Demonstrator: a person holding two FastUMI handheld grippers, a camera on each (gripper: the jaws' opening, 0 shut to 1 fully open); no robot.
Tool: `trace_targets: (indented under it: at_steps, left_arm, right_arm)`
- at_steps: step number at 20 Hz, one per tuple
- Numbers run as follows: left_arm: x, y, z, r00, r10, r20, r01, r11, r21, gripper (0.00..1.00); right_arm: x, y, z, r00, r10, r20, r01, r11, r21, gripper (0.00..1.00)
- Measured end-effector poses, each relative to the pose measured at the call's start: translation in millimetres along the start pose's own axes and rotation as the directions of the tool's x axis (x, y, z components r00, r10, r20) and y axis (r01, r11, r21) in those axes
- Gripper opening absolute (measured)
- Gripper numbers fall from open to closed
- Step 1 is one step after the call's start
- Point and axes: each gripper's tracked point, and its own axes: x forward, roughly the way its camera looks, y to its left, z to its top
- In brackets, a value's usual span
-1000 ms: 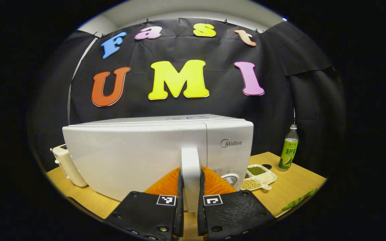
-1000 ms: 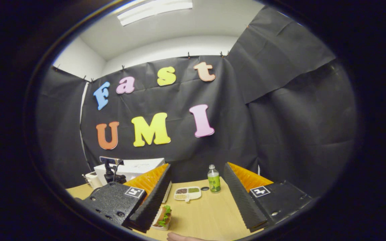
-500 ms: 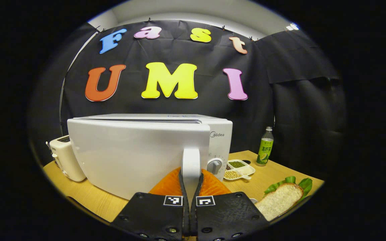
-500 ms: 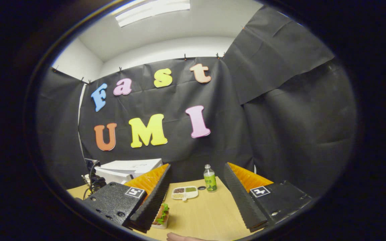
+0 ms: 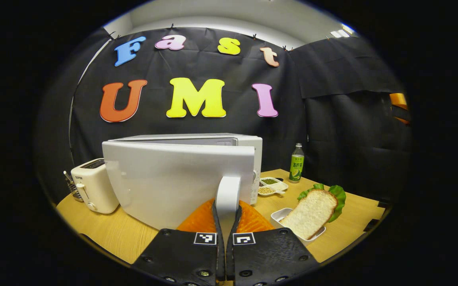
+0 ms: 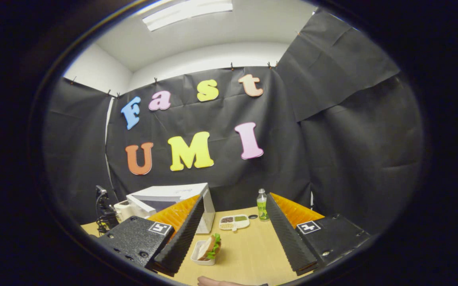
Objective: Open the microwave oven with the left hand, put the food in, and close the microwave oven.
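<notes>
The microwave [image 5: 181,178] door is part way open. The left gripper [image 5: 226,222] is closed tight on the door handle [image 5: 228,194]. The food is not in yet. The sandwich [image 5: 312,210] sits in a tray on the table [image 5: 344,234], just right of that gripper. The right gripper [image 6: 233,238] waits wide open above the sandwich, holding nothing.

A wooden worktop [image 5: 340,234] is carrying a microwave [image 5: 249,145], with a toaster [image 5: 93,186] sitting at one side and a divided dish of beans [image 5: 270,186], a bottle [image 5: 297,163] and a sandwich tray [image 5: 282,215] lying at the other.
</notes>
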Motion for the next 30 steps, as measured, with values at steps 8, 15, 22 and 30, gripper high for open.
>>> trace_targets:
  at_steps: [8, 15, 22, 30]
  left_arm:
    - [-91.5, 61.7, -12.6, 0.994, 0.11, -0.02, -0.11, 0.994, 0.019, 0.05]
    - [-226.9, 145.2, -31.5, 0.897, 0.433, -0.084, -0.434, 0.901, 0.013, 0.6]
    - [-256.6, 155.0, 18.5, 0.841, 0.541, -0.027, -0.541, 0.84, -0.041, 0.95]
    - [-215.2, 137.6, 78.3, 0.857, 0.516, -0.01, -0.514, 0.853, -0.094, 0.95]
  right_arm:
    - [-18.8, 30.0, -0.2, 0.999, 0.046, -0.003, -0.046, 0.999, -0.005, 0.99]
    - [-13.8, 52.9, -4.8, 0.997, 0.08, -0.01, -0.08, 0.996, -0.037, 0.99]
    - [28.0, 62.8, -21.9, 0.992, 0.086, -0.097, -0.092, 0.994, -0.062, 0.99]
    - [110.7, 28.7, -66.9, 0.939, 0.027, -0.342, -0.081, 0.986, -0.144, 0.99]
